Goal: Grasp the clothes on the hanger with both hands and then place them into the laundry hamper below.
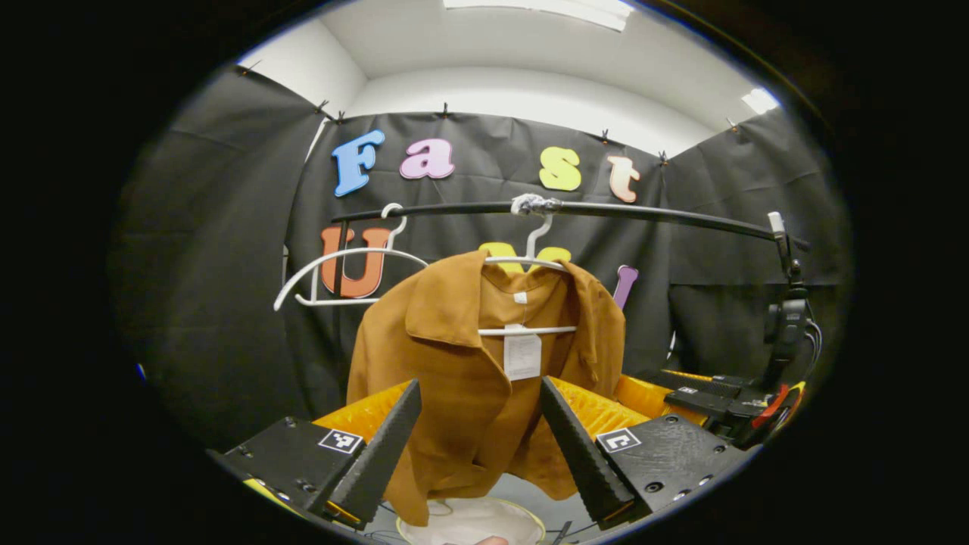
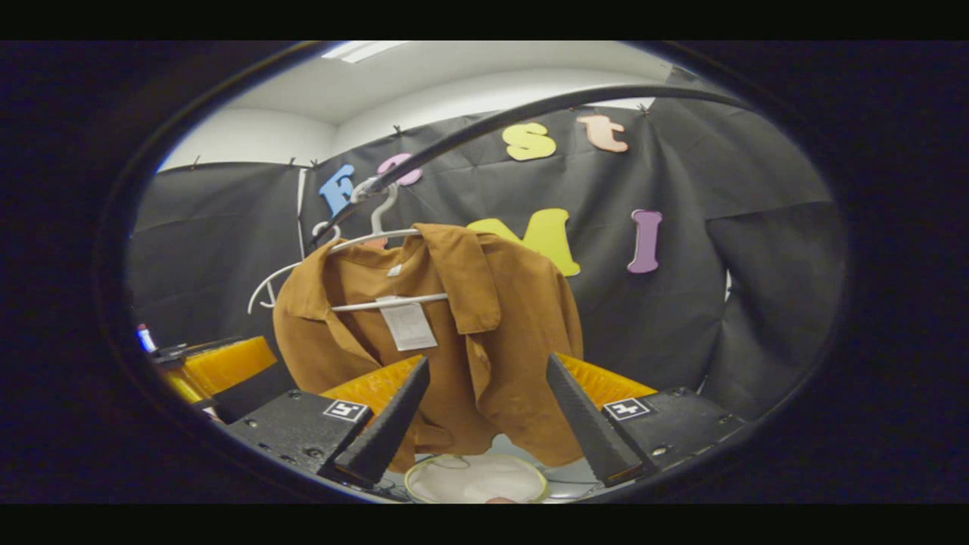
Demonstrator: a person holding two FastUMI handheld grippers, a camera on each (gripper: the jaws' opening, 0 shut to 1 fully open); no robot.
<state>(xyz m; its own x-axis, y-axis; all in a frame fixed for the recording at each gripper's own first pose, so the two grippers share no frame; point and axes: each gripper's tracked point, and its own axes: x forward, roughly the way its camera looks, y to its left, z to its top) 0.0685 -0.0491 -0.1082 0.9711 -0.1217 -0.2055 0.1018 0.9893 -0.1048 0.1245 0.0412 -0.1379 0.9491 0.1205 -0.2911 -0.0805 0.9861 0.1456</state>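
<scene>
Left gripper (image 1: pixel 478 435) fingers apart | right gripper (image 2: pixel 486 420) fingers apart | shirt (image 1: pixel 484 378) on hanger (image 1: pixel 530 265) | hamper (image 1: pixel 473 522) below | spare hanger (image 1: pixel 341 265) on rail (image 1: pixel 643 212), left gripper view.

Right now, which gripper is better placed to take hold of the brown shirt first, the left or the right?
Slightly the left, I judge. The left gripper is open, with the brown shirt centred between its fingers. The right gripper is also open, framing the shirt's lower edge. The difference is small.
</scene>
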